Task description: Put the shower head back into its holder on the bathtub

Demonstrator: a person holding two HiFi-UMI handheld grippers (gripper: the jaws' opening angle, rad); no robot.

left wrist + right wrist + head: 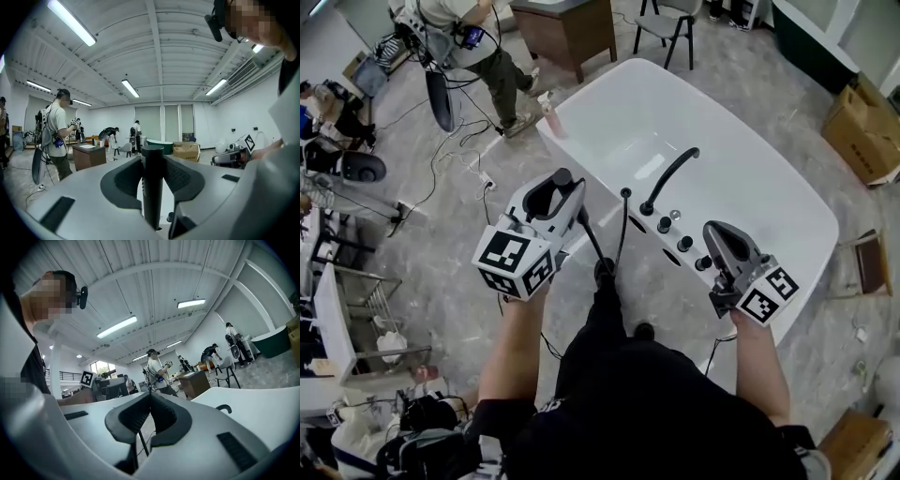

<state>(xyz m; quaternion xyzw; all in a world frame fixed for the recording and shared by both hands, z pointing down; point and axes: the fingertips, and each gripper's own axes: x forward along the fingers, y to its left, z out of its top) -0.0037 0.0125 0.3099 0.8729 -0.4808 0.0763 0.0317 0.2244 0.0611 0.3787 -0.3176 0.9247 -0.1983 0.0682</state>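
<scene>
Black shower head [153, 187] clamped in left gripper [553, 192]; right gripper [149, 399] closed, empty (spare). Lower it plumb, hose [592, 246] slack, toward bathtub rim [654, 240].

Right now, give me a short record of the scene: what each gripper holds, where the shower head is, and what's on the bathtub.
left gripper: fingers closed on the black shower head, held upright
right gripper: fingers shut, nothing between them
shower head: in the left gripper, not in a holder; hose trails down
bathtub: white, in front of the person
fittings: black faucet and knobs on the near rim
</scene>
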